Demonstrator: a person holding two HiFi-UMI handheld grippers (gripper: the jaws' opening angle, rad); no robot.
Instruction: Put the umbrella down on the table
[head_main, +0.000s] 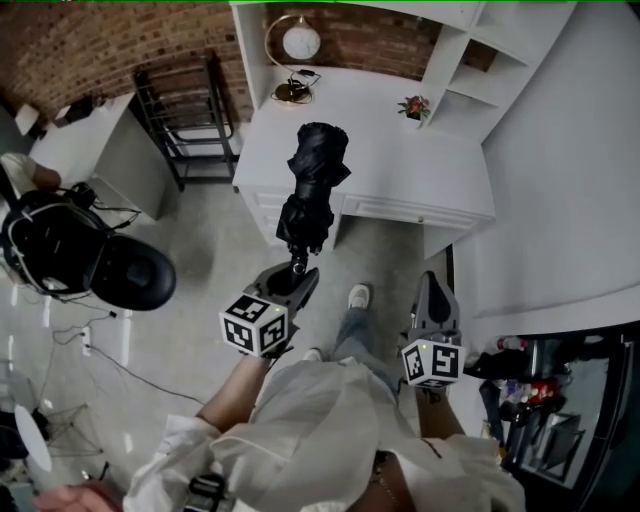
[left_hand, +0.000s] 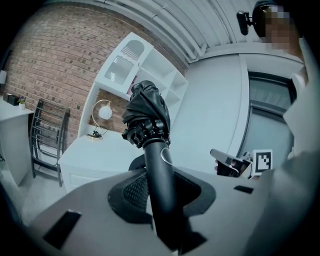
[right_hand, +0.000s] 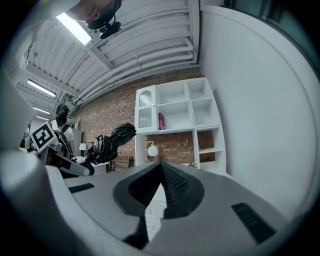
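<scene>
Left forearm in its white sleeve (head_main: 330, 420) is stretched forward. The left tool (head_main: 297, 272) tilts up and away, carrying the folded black fabric umbrella (head_main: 312, 185) in the air over the front edge of the white desk (head_main: 400, 170), clear of the top and not resting on it.

The left gripper view tells what the head view can't. The umbrella's smooth black handle (left_hand: 161, 185) runs straight between the jaws, clamped on both sides, with the bundled canopy beyond.

Right arm sits back, close to the body, and the right tool (head_main: 431, 287) points at the floor (head_main: 215, 250) off the desk's right front corner. Its own view shows the jaws closed tip to tip with nothing between them, and it catches the umbrella side-on, off to the left.

At the back of the desk stand a round white lamp in a gold hoop (head_main: 297, 45) and a small potted flower (head_main: 413, 105), both well behind the umbrella. Left of the desk there's a black metal rack (head_main: 190, 110), and further left a black office chair (head_main: 120, 270).
</scene>
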